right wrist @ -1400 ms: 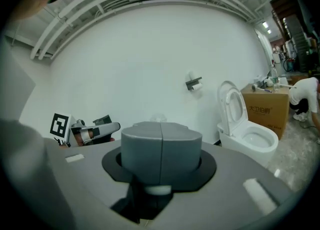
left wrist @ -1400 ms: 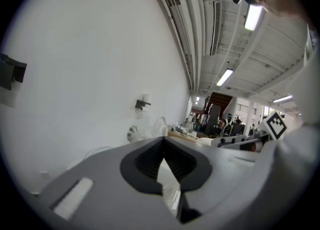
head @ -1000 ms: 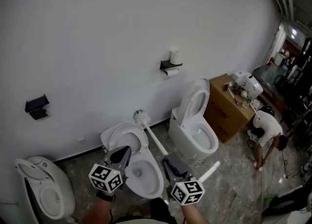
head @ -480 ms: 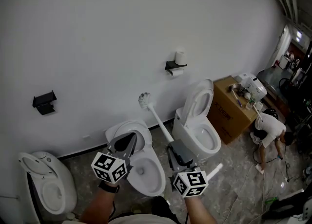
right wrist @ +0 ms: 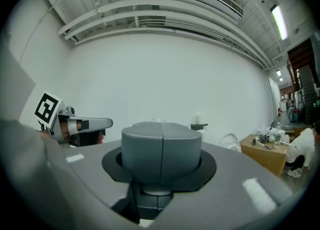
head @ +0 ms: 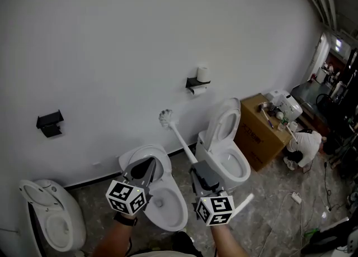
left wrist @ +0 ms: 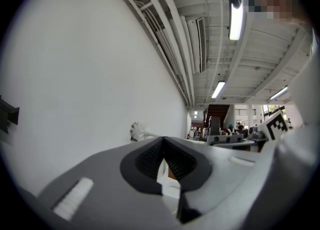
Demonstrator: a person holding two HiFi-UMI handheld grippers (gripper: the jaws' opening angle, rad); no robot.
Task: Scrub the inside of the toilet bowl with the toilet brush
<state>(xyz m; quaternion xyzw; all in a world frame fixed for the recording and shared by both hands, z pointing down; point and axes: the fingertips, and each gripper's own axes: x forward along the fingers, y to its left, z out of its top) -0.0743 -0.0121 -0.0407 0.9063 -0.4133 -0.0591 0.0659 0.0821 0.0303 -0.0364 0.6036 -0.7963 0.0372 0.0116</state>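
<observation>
My right gripper [head: 198,169] is shut on the white handle of the toilet brush [head: 178,137]. The handle slants up and left, and the bristle head [head: 165,118] stands in the air against the wall, above the bowl. The handle's other end pokes out low on the right. The middle toilet bowl [head: 165,203] is open, its lid [head: 140,156] raised against the wall. My left gripper [head: 147,164] hovers over that lid, shut and holding nothing. In the left gripper view the bristle head [left wrist: 136,130] shows beyond the closed left gripper [left wrist: 162,146]. The right gripper [right wrist: 161,146] shows its jaws pressed together.
A second open toilet [head: 225,152] stands to the right and a third [head: 49,222] at the far left. A cardboard box [head: 257,130] with items on top sits by the wall. A person [head: 305,143] crouches on the floor at right. A paper holder [head: 197,80] hangs on the wall.
The brush stays gripped and pointing up; its head sits slightly higher in view. My head view has shifted a little. The person at right has moved and crouched lower.
</observation>
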